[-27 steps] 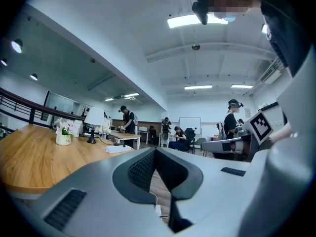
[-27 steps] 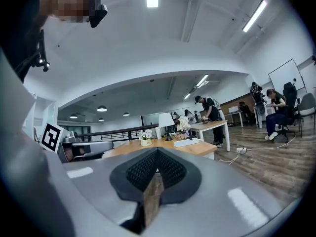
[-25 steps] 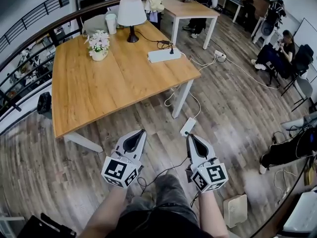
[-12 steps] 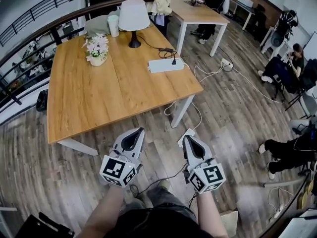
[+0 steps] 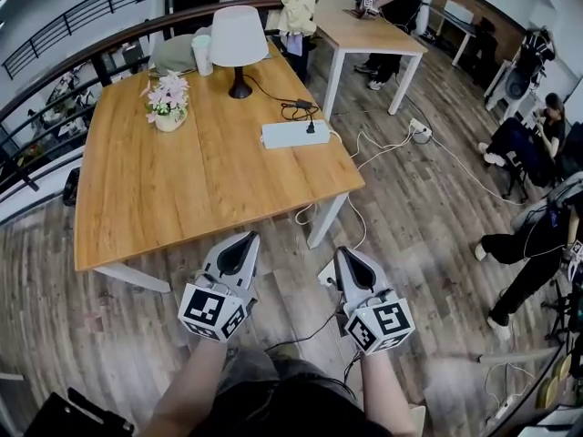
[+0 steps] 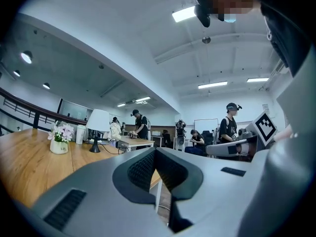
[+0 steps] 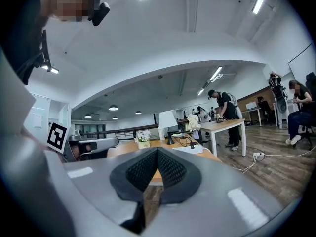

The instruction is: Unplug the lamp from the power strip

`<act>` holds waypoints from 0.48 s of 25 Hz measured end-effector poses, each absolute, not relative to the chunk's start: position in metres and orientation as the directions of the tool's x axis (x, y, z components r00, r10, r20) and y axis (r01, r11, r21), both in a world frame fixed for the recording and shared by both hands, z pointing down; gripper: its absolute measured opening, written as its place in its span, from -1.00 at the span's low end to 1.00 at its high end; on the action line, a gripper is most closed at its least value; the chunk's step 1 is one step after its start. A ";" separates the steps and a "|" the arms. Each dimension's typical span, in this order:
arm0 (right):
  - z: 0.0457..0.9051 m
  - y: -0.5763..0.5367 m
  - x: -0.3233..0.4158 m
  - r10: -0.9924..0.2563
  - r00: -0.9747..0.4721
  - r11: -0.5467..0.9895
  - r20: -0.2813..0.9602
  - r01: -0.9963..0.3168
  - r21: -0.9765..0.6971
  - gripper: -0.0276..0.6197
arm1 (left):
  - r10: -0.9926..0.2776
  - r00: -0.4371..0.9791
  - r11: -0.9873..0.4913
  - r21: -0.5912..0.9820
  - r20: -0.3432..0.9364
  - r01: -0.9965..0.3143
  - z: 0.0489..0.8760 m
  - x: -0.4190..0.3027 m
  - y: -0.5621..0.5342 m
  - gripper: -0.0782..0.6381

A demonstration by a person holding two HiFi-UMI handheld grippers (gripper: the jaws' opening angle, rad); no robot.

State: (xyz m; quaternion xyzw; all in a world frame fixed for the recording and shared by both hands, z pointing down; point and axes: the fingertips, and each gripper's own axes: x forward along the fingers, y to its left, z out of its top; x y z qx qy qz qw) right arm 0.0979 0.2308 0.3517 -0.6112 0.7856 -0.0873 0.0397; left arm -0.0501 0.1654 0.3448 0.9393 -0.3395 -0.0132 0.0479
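Observation:
A white-shaded lamp on a dark base stands at the far side of the wooden table. Its black cord runs to a black plug seated in the white power strip near the table's right edge. Both grippers are held low in front of the person, well short of the table. My left gripper is shut and empty; my right gripper is shut and empty too. The lamp and the strip also show small and far off in the gripper views.
A flower pot and a white cup share the table. A second white power strip and loose cables lie on the wood floor by the table leg. Another table stands behind; people sit and stand at the right.
The view has drifted toward the table, so the table and strip sit nearer and lower in the head view. Both grippers stay shut and side by side.

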 end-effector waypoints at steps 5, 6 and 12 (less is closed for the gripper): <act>0.360 0.220 0.116 -0.969 -0.241 0.225 0.059 -0.953 -0.201 -0.89 | -0.647 0.762 -0.758 0.097 0.023 -0.645 0.346 -0.040 0.156 -0.79; 0.363 0.217 0.118 -0.968 -0.242 0.225 0.060 -0.952 -0.209 -0.89 | -0.650 0.760 -0.755 0.097 0.028 -0.649 0.348 -0.040 0.153 -0.79; 0.368 0.188 0.123 -0.961 -0.266 0.244 0.072 -0.943 -0.224 -0.89 | -0.667 0.744 -0.738 0.097 0.048 -0.668 0.352 -0.037 0.127 -0.79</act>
